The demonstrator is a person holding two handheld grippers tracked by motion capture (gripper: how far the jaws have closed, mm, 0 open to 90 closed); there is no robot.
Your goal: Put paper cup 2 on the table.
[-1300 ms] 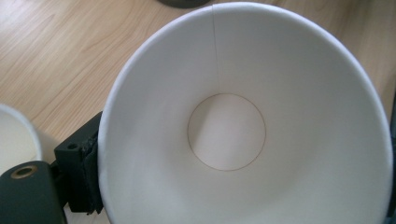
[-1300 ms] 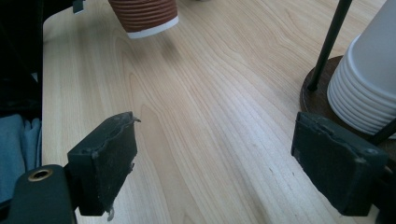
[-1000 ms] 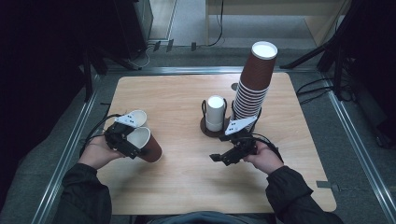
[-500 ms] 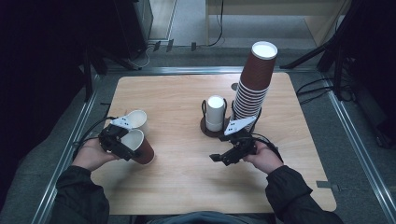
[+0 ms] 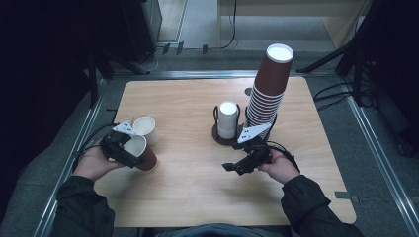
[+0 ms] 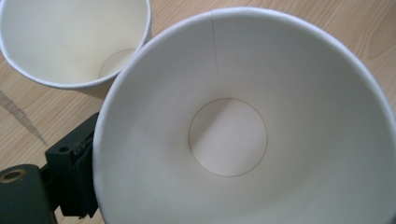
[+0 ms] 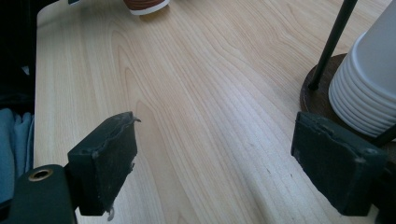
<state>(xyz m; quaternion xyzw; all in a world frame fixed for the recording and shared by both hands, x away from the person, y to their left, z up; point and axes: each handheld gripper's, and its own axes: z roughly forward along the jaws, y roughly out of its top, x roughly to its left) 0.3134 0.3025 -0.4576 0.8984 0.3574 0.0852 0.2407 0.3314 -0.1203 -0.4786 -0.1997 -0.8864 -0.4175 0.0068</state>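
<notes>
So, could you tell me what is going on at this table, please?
A person works paper cups with a gripper in each hand. The left gripper has a brown cup at its jaws, which have just been opening, right beside a white cup. The right gripper hovers open over the table, near a holder of white cups and a tall brown stack.

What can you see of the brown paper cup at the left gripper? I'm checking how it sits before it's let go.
The brown paper cup has a brown outer wall, a white inside and a rolled white rim; a seam runs down its inner wall to a round flat bottom. It is empty and undented, standing slightly tilted at the table's left front. The left gripper has it at the rim, and its jaws have just been opening. A white paper cup stands close behind it; contact cannot be told.
</notes>
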